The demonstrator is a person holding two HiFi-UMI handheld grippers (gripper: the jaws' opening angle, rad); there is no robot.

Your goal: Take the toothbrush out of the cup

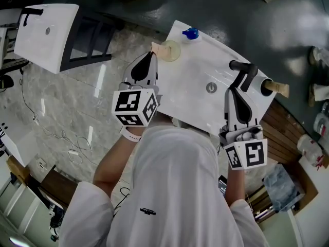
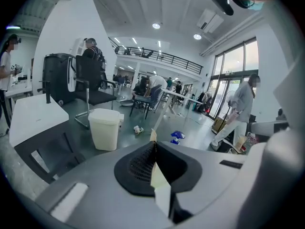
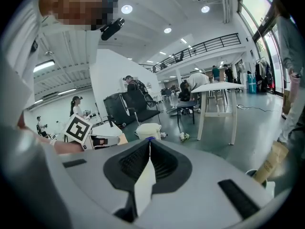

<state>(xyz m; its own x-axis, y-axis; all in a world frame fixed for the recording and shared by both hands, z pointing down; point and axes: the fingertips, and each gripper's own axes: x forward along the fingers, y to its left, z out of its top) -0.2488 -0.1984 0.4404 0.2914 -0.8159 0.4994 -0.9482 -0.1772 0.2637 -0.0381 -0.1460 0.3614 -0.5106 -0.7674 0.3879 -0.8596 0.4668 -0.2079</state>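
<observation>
Left fingers (image 2: pixel 140 166) shut, empty | right fingers (image 3: pixel 128 163) shut, empty | cup (image 1: pixel 172 51) by desk (image 1: pixel 187 78) edge | could tip from sideways yank on toothbrush (image 1: pixel 157 47)

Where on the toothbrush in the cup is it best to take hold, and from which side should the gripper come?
Probably the beige handle end of the toothbrush, which leans out over the rim of the cup toward the left, while the rest sits inside. Come from that left side with the left gripper, the nearer one. Its jaws are shut, so they must open first.
</observation>
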